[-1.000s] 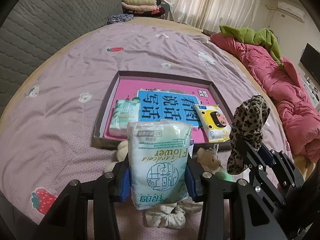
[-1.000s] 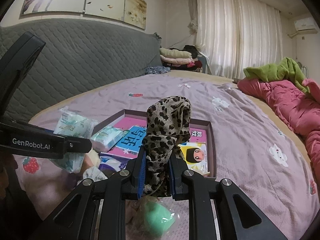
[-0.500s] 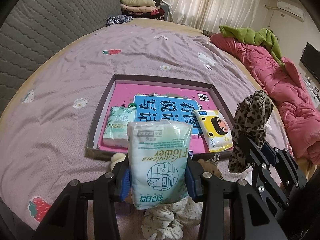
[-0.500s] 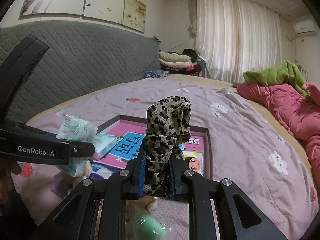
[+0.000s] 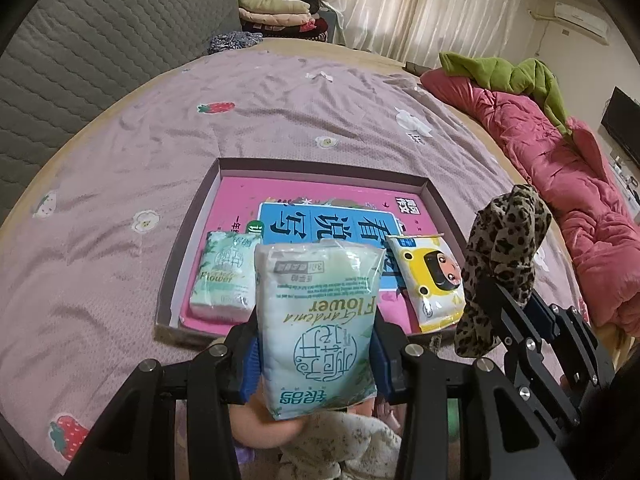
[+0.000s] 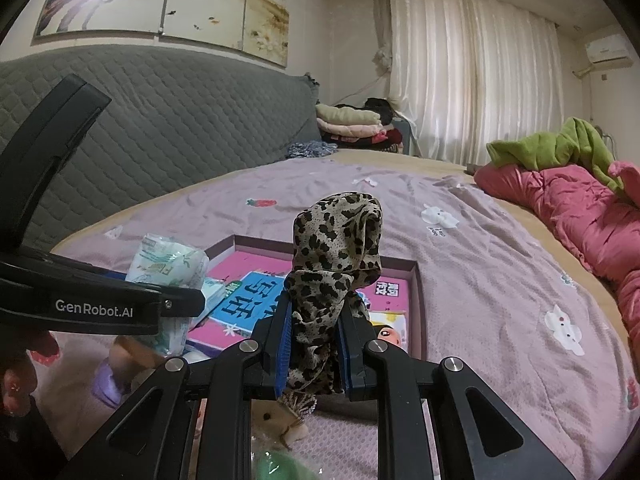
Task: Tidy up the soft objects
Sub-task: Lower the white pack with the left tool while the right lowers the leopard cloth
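My left gripper (image 5: 314,354) is shut on a white-and-green tissue pack (image 5: 318,320), held upright above the bed in front of the pink box lid (image 5: 430,194). The pack also shows in the right wrist view (image 6: 168,268). My right gripper (image 6: 313,344) is shut on a leopard-print cloth (image 6: 336,248), also seen at the right of the left wrist view (image 5: 502,264). In the box lie a second tissue pack (image 5: 224,276) at the left and a yellow cartoon wipes pack (image 5: 430,276) at the right.
Below the grippers lie a white floral scrunchie (image 5: 344,452), a small plush toy (image 6: 280,420), a green soft item (image 6: 280,466) and a purple item (image 6: 108,380). A pink quilt (image 5: 560,168) with green clothing (image 5: 504,72) lies right. Folded clothes (image 5: 276,12) are stacked far back.
Both grippers have risen and moved slightly toward the box, still holding the tissue pack and the leopard cloth. The items on the bed have slid lower in view.
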